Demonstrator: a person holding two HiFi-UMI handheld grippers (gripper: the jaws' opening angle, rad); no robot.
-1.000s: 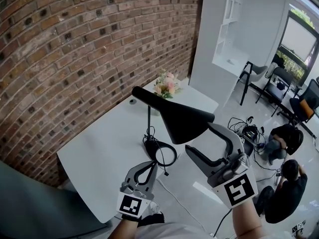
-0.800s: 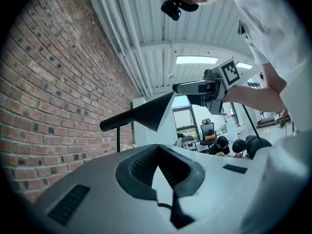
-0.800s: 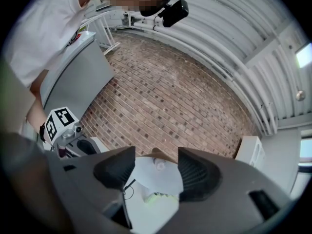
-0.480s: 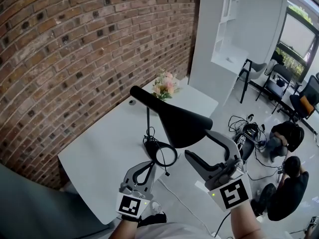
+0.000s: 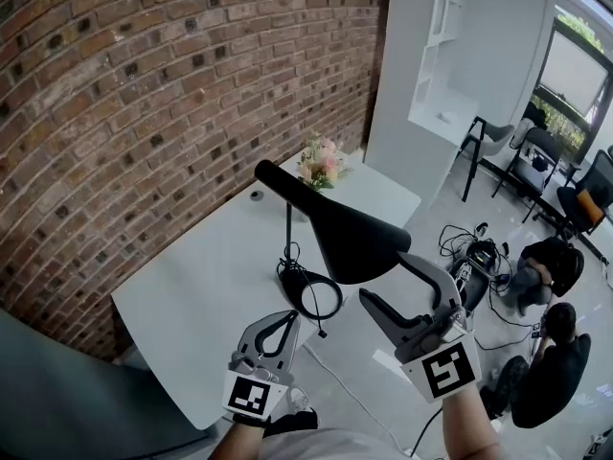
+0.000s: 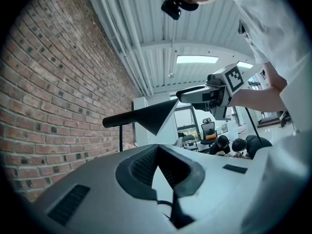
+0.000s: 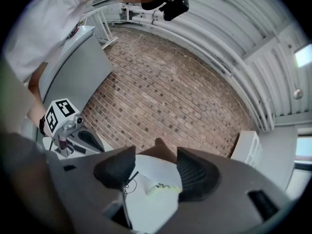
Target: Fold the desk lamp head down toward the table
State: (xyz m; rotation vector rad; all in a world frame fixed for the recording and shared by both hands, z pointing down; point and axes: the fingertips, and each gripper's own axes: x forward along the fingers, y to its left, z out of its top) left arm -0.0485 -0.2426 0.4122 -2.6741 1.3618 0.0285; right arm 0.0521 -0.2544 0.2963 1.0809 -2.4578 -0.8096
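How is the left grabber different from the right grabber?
The left gripper has its jaws pinched together at the tips; the right gripper has its jaws wide apart. The left gripper sits low by the near edge of the table, while the right gripper is held higher, beside the black lamp head. Both hold nothing.

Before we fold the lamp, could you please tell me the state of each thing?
Lamp head: raised, tilted, not yet folded down.
Left gripper: shut, empty.
Right gripper: open, jaws apart at the lamp head.
Cord: coiled on the table.
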